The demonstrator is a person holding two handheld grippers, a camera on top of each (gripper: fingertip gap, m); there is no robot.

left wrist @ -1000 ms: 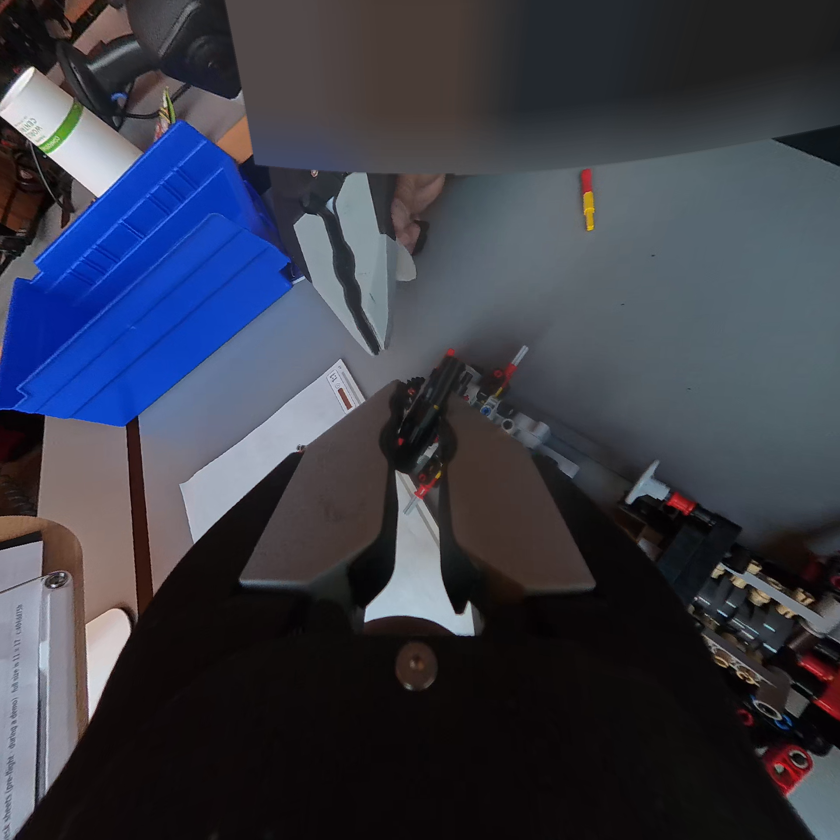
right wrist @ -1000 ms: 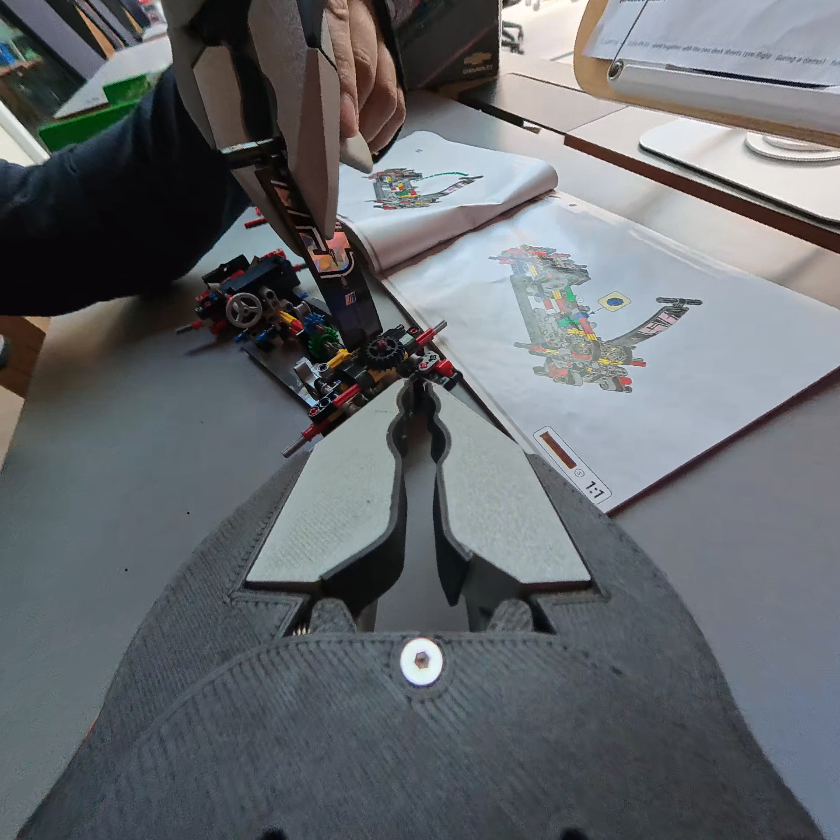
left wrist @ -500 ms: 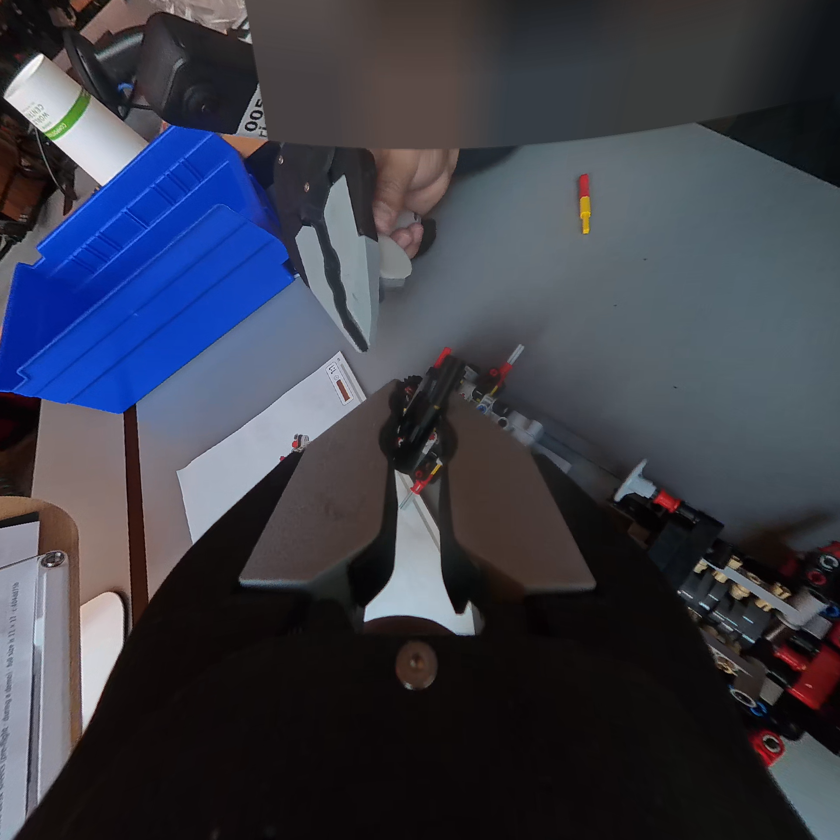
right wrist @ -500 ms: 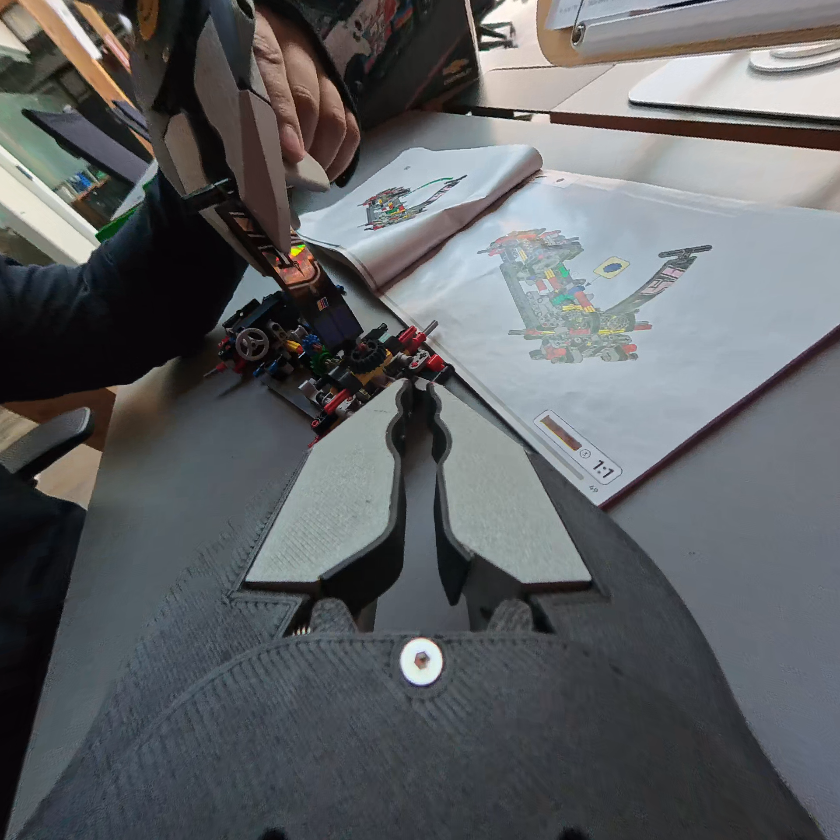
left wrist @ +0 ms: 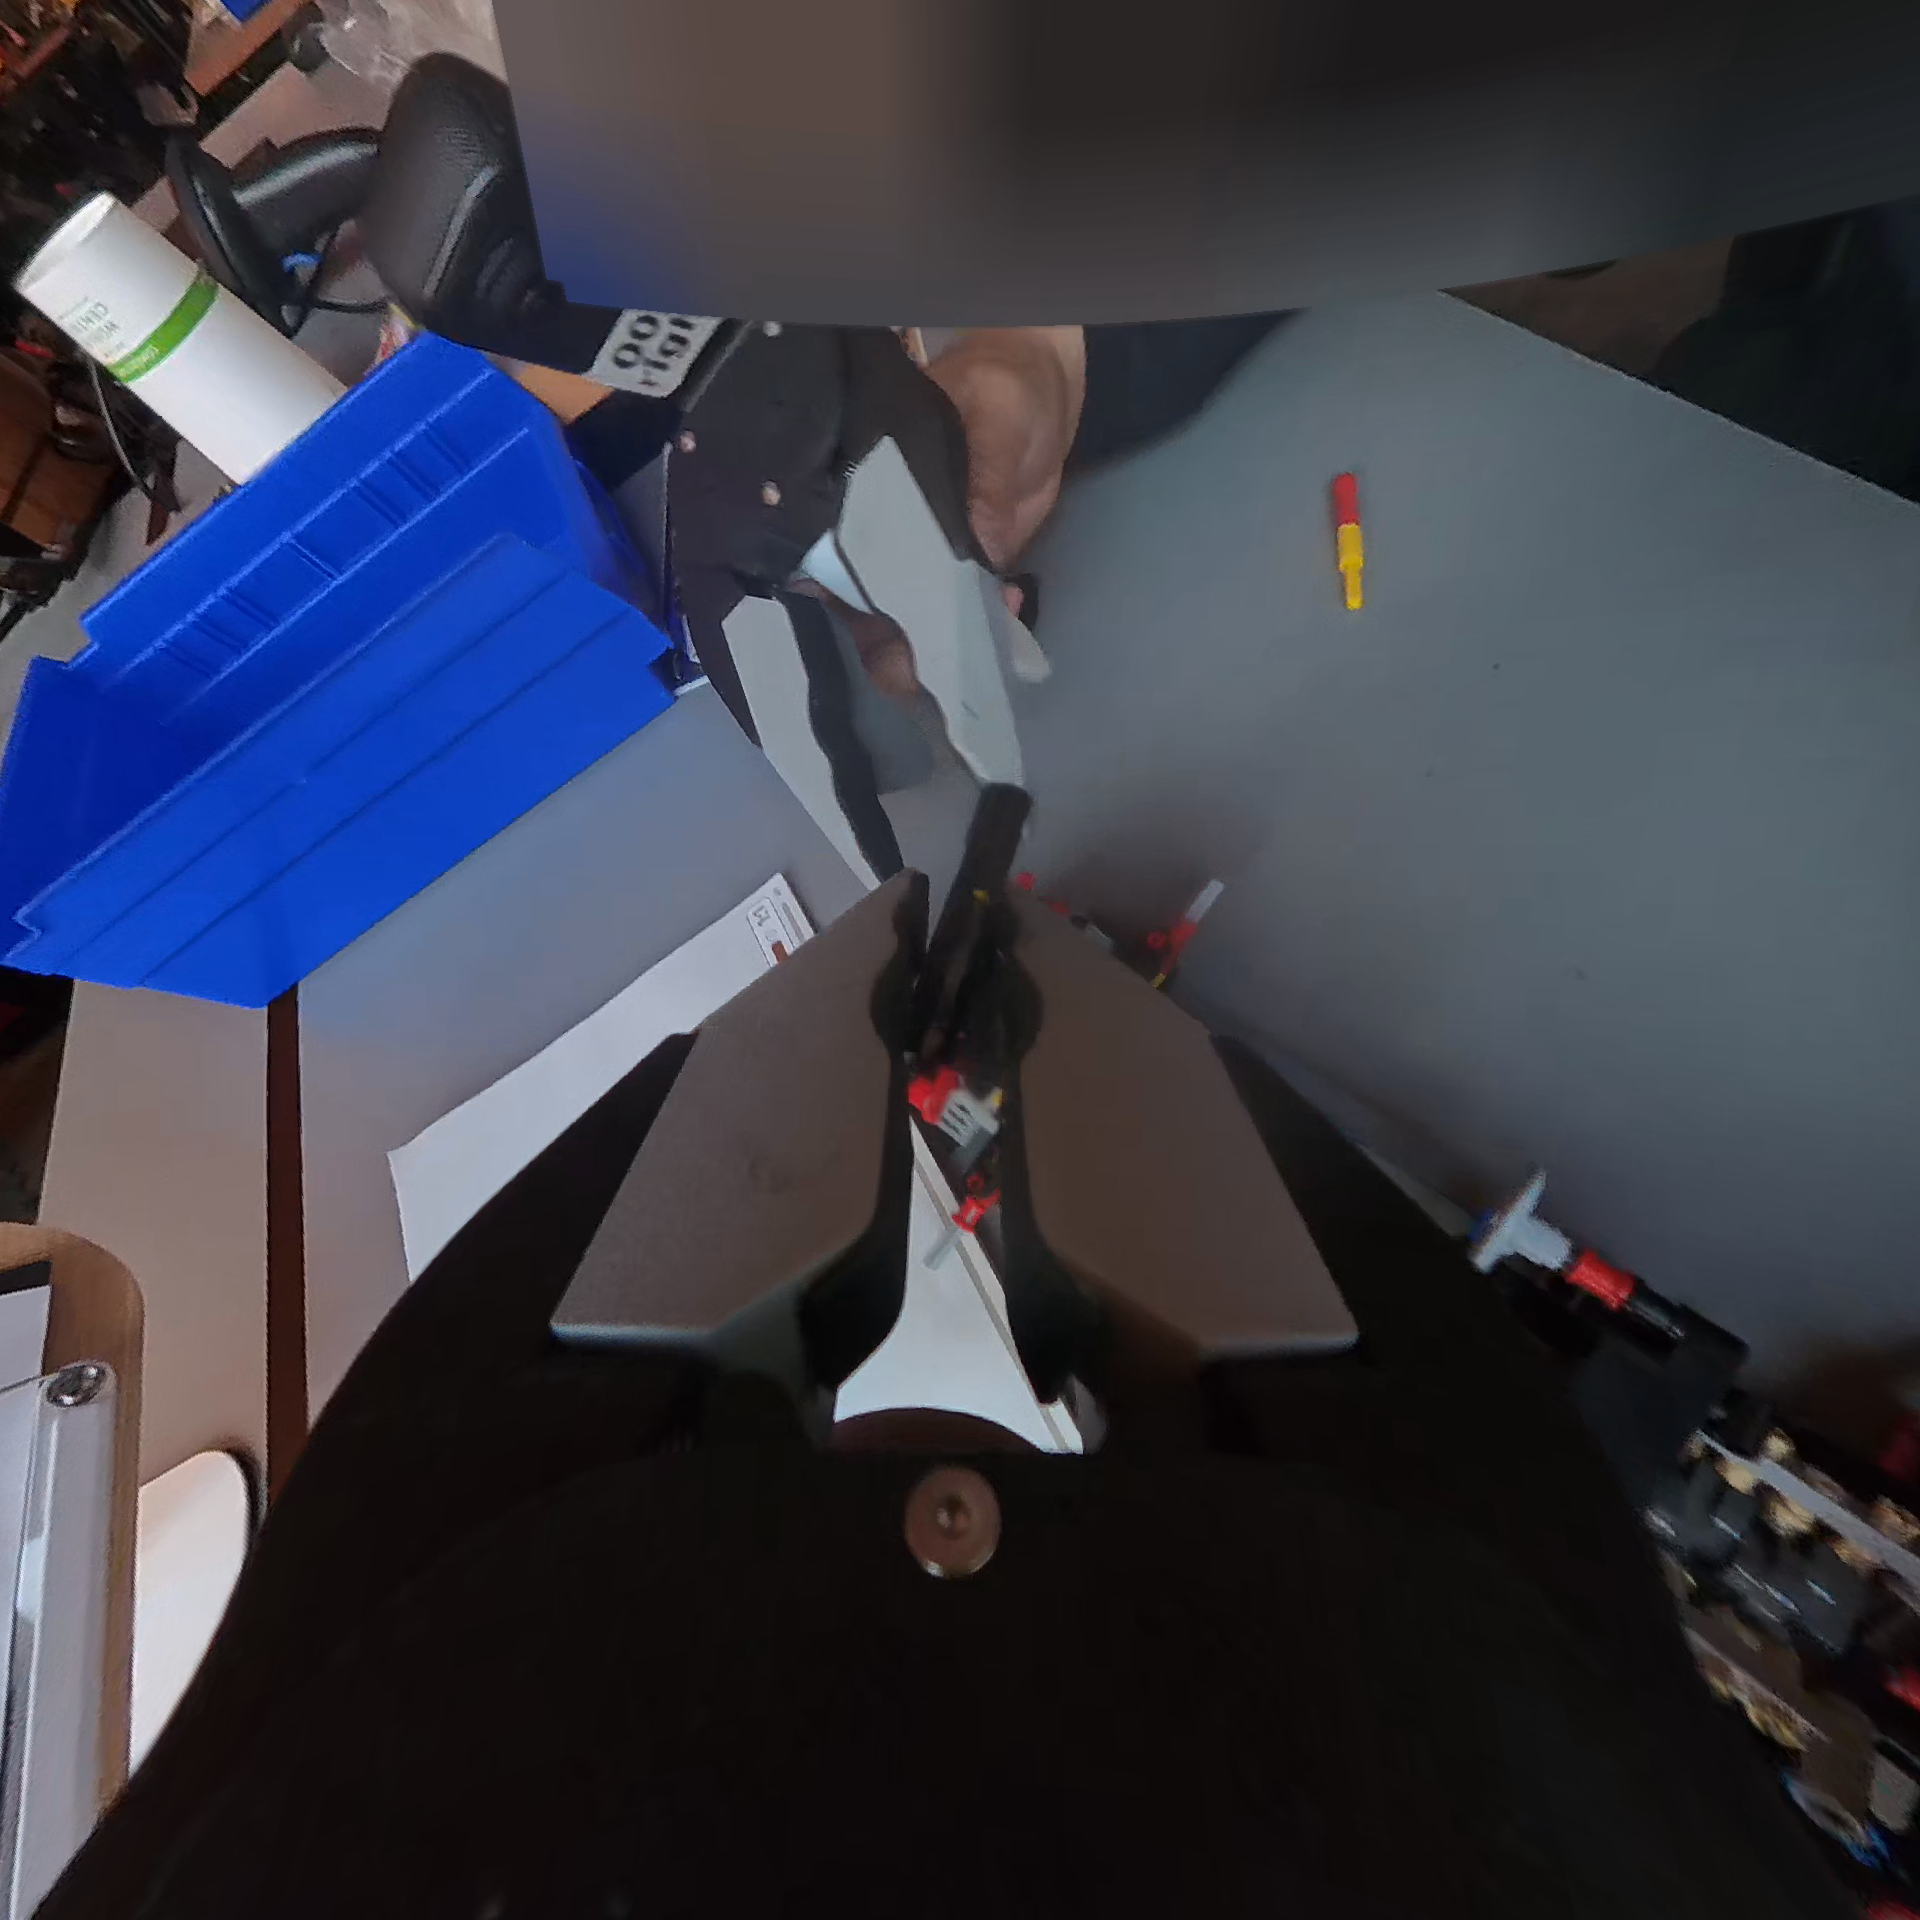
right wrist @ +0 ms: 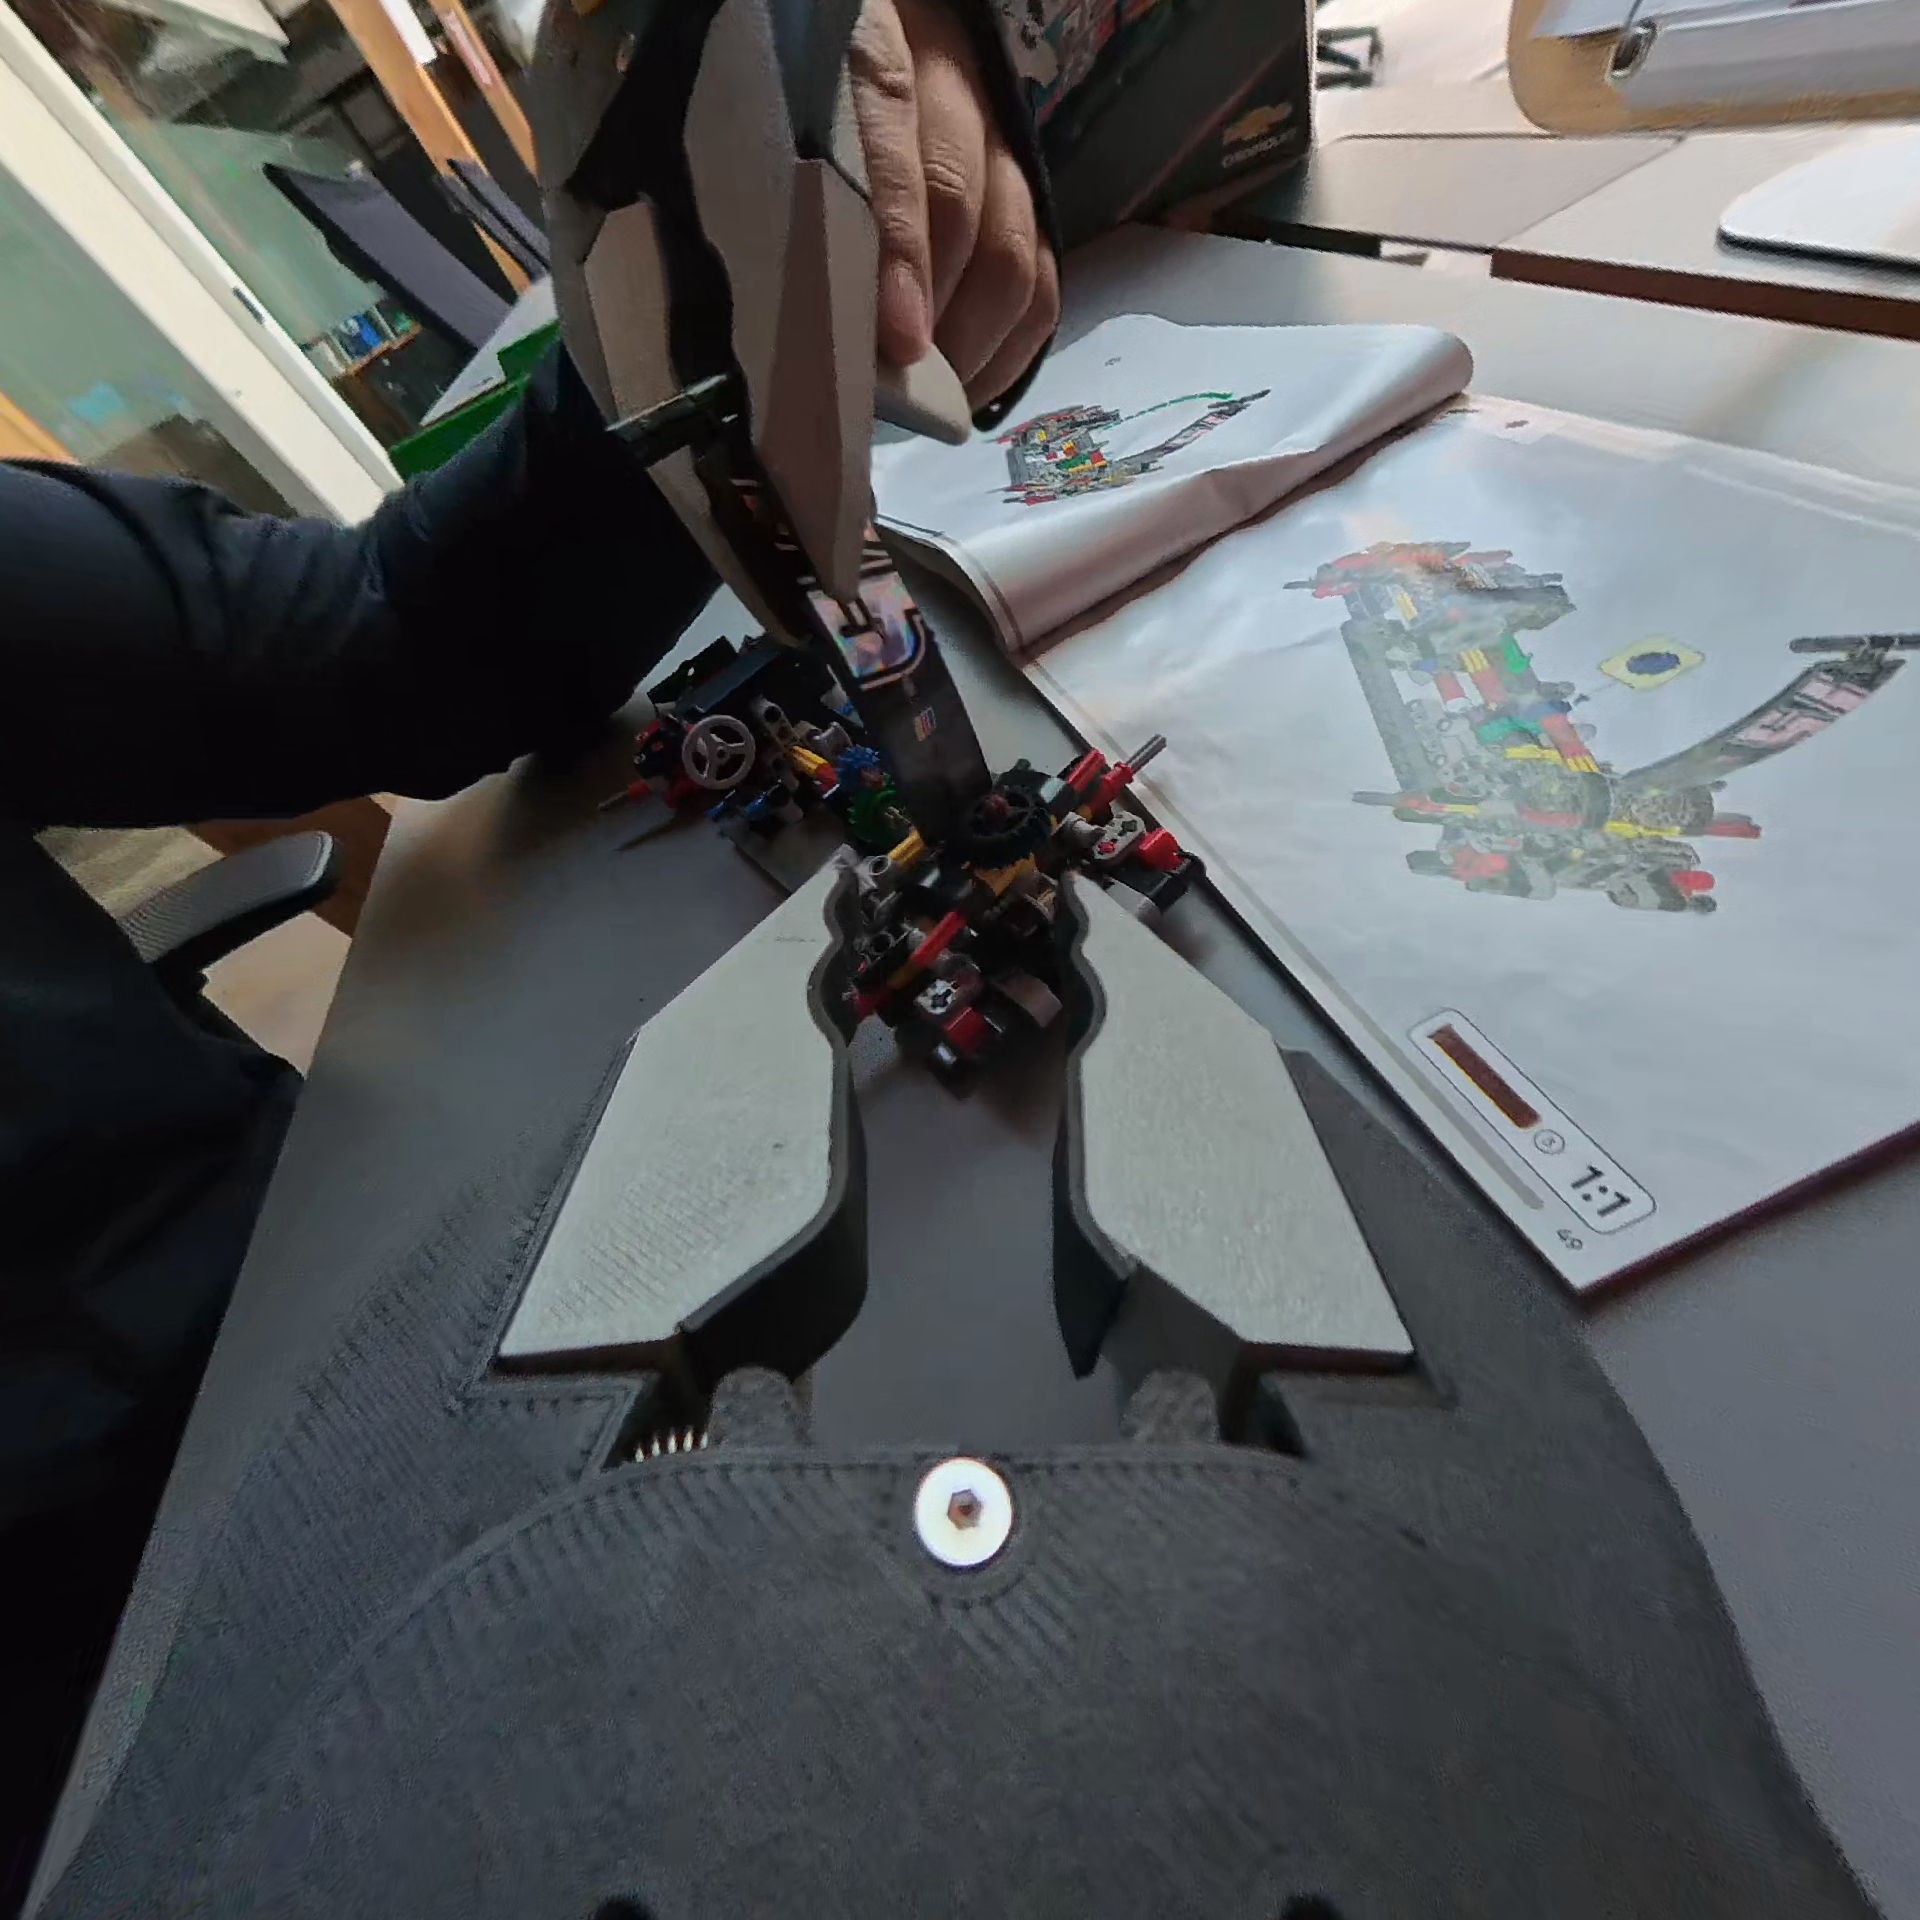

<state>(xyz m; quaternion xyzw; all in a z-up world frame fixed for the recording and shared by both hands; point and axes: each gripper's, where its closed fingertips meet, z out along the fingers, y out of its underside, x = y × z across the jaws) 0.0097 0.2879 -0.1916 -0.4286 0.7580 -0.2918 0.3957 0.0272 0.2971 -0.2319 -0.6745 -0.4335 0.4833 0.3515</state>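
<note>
- Left gripper [right wrist: 831,613] is clamped on a long black curved panel [right wrist: 914,717], its lower end down in the brick-built model [right wrist: 966,894] on the grey table [right wrist: 520,935].
- Right gripper [right wrist: 956,935] stands open, fingers straddling the model's near end, not visibly pressing.
- Best handling, I'd judge: brace the model squarely, keep the panel steady.
- Open instruction booklet [right wrist: 1455,623] lies right of the model.
</note>
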